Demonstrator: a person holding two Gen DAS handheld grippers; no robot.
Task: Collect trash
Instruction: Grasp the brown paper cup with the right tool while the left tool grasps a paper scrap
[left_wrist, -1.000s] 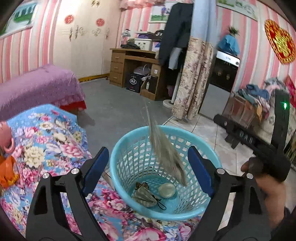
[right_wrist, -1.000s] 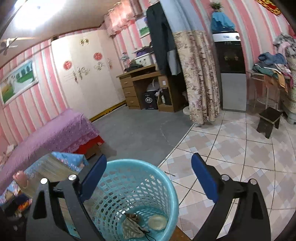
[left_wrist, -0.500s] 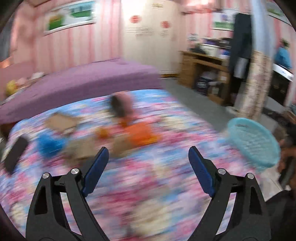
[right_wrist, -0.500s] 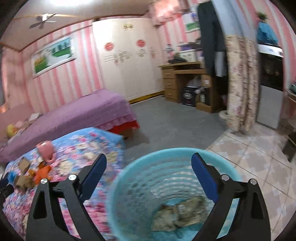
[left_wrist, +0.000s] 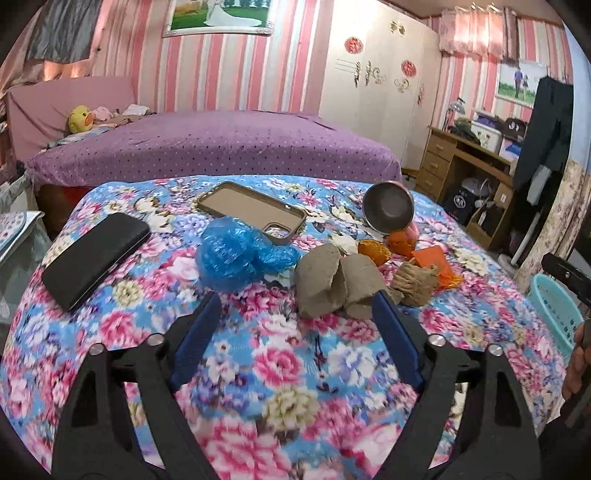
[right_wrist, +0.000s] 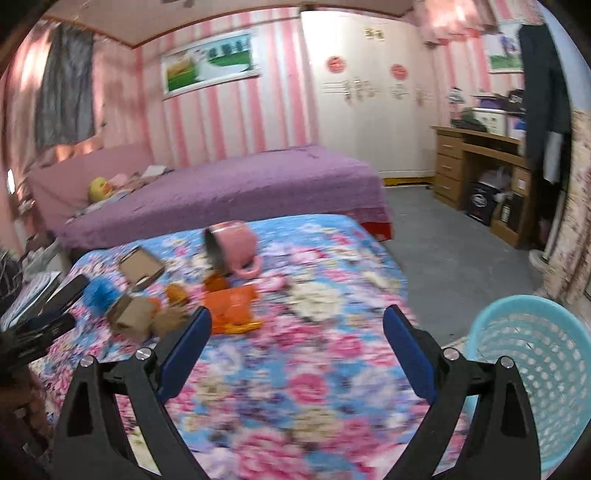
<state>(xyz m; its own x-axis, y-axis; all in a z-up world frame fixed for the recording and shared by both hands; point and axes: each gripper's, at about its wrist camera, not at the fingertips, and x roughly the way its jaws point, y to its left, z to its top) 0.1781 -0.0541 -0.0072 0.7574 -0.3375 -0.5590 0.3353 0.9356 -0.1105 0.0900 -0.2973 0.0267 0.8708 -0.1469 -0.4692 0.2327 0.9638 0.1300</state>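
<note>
A: What's biggest here?

B: The floral bedspread (left_wrist: 288, 362), with the turquoise laundry-style basket (right_wrist: 535, 369) off its right edge, near the right gripper (right_wrist: 297, 325).

A: And the trash?

B: It lies mid-bed: a crumpled blue plastic bag (left_wrist: 236, 254), grey-brown cardboard scraps (left_wrist: 332, 284) beside it, then orange wrappers (left_wrist: 432, 262) under a tipped pink mug (left_wrist: 391, 214). A black wallet (left_wrist: 92, 258) and a phone case (left_wrist: 251, 210) sit further back.

A: The grippers?

B: The left gripper (left_wrist: 295, 317) hovers just before the cardboard, jaws wide but closing on nothing. The right one's jaws stand apart, empty.
</note>
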